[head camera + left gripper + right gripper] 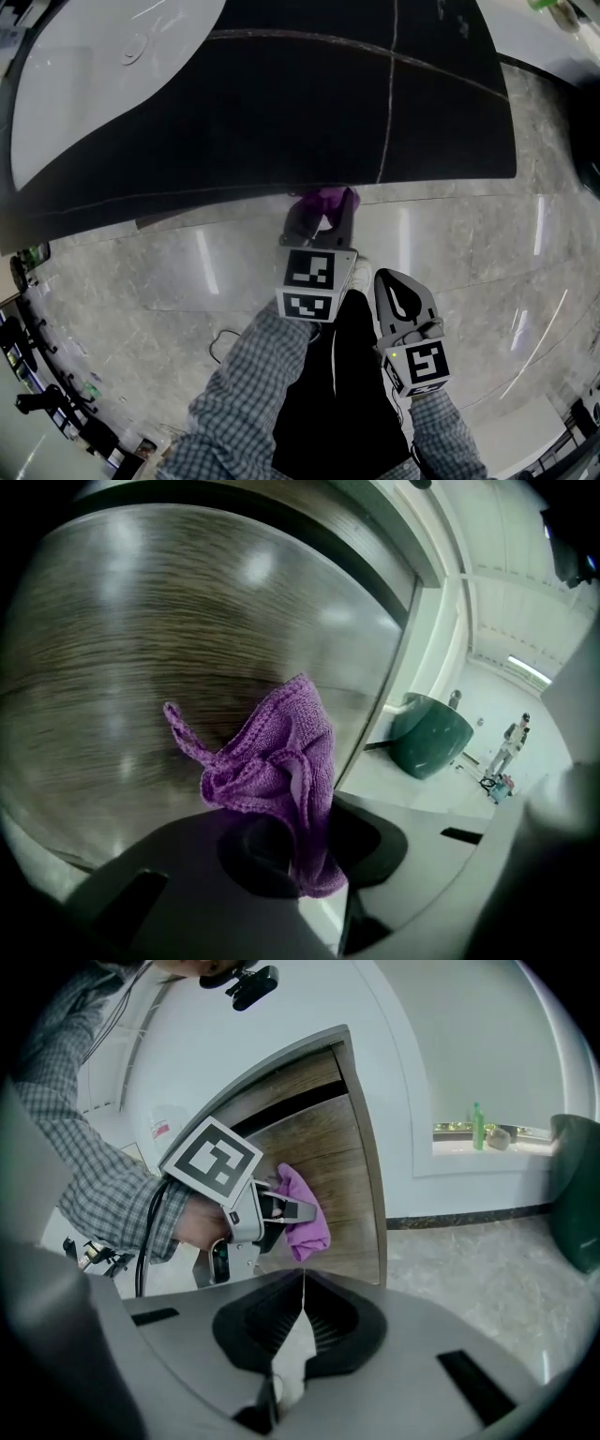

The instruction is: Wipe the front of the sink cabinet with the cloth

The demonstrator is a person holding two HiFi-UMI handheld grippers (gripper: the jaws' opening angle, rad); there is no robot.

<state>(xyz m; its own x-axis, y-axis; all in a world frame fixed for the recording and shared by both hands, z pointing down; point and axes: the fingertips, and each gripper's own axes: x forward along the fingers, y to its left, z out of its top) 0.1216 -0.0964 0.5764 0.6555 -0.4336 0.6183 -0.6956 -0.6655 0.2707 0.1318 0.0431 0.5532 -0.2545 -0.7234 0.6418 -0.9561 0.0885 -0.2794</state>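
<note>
**Bunched cloth, thin pinch: slip or jaw scrape on the panel**

Left gripper has its jaws closed on the purple cloth, pinching only a lower fold. The rest sits bunched above the jaw tips, with a thin loop sticking out to the left. The cloth sits at centre frame in the left gripper view, right up against the wood-grain cabinet front. Actual contact can't be confirmed. In the head view the cloth shows just under the edge of the dark countertop, top centre.

Right gripper has its jaws pressed together with nothing between them. It hangs idle, low and right of the left one, over the marble floor.

Risks, as judged:
- The pinch is small, so dragging hard across the panel could pull the cloth out and drop it to the floor.
- The wad is narrow. Pressing in too far could let the jaw tips rub the wood instead of the fabric.
- The loose loop could catch on the panel's right edge during a sideways stroke.
- A bunched cloth covers little per pass, so streaks or missed strips are likely.
- The right gripper is near the left forearm, so a wide stroke could knock them together.
</note>
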